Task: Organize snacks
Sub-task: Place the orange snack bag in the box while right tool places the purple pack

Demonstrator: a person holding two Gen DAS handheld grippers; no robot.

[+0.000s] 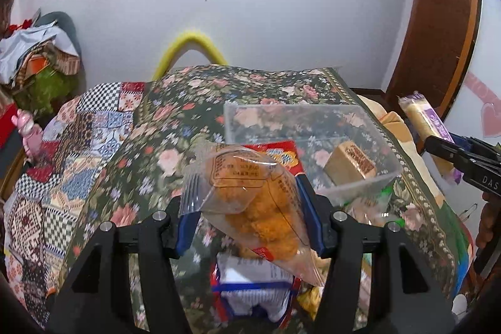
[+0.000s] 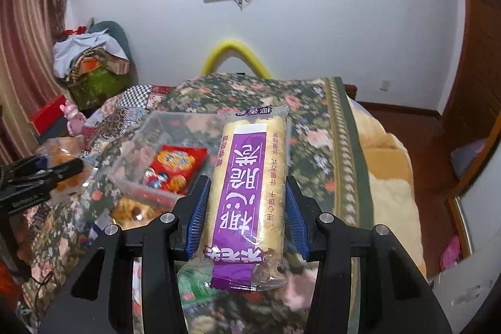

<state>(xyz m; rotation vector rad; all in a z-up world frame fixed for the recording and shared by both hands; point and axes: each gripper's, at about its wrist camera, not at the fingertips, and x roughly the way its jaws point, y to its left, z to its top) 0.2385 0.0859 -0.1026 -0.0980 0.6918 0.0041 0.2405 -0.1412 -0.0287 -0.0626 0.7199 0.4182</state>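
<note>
Grippers are each clamping a snack, left gripper (image 1: 250, 218) gripping the clear bag (image 1: 250, 202), right gripper (image 2: 245, 215) gripping the purple packet (image 2: 250, 196) lengthwise, clear bin (image 1: 369, 177) lying ahead between them, nearer the left.

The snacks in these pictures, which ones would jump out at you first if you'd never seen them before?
The long purple cracker pack jumps out first, clamped in the right gripper above the flowery blanket. Next comes the clear bag of orange snacks, squeezed in the left gripper. Behind both sits a clear plastic box on the blanket, with a red packet and a small brown pack inside.
</note>
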